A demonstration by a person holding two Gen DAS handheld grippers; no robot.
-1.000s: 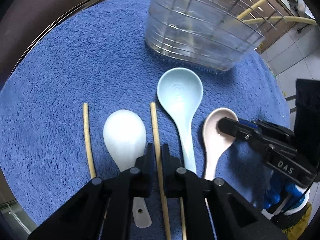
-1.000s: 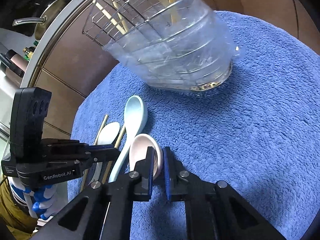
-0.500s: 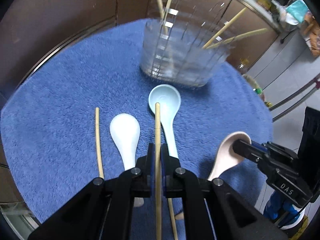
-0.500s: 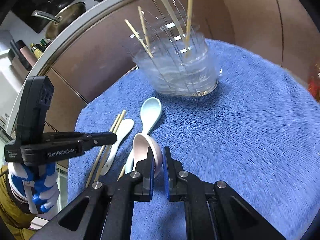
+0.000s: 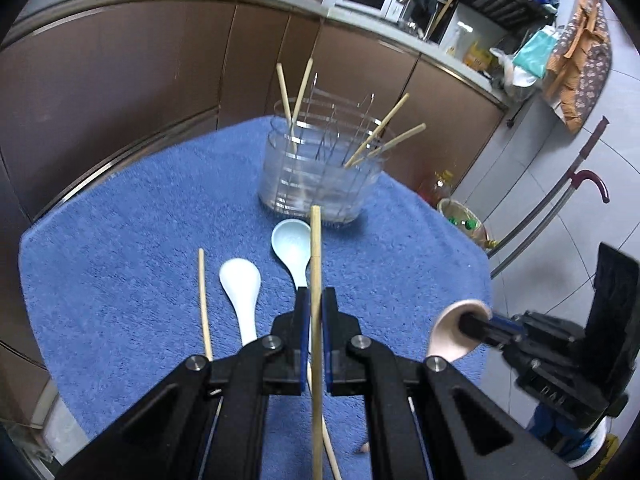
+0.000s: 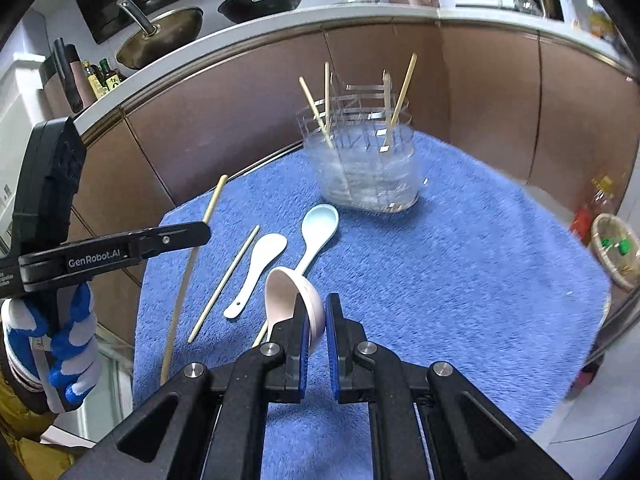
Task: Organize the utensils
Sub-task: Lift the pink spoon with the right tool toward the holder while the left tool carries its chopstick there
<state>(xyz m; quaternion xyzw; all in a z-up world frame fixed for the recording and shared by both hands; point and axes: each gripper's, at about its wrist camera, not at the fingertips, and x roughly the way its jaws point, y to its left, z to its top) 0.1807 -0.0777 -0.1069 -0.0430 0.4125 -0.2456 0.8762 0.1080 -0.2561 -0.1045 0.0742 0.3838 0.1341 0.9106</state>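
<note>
My left gripper (image 5: 316, 296) is shut on a wooden chopstick (image 5: 316, 240), held in the air and pointing toward the clear wire-ribbed utensil holder (image 5: 320, 176), which has several chopsticks standing in it. My right gripper (image 6: 318, 312) is shut on the bowl of a pink spoon (image 6: 284, 292), lifted off the blue towel (image 6: 460, 260). On the towel lie a light blue spoon (image 5: 294, 248), a white spoon (image 5: 240, 284) and a loose chopstick (image 5: 205, 300). The right wrist view shows the left gripper (image 6: 200, 234) at left with its chopstick (image 6: 188, 272), and the holder (image 6: 364, 168) at the back.
Another chopstick (image 5: 332, 452) lies under my left gripper. Brown cabinet fronts (image 5: 120, 100) curve close behind the towel-covered table. A basket of bottles (image 6: 614, 252) stands on the floor to the right. Pans (image 6: 160, 36) sit on the counter beyond.
Both grippers have risen and tilted up, lifting the chopstick and the pink spoon off the towel. The holder now looks farther off and more of the kitchen shows.
</note>
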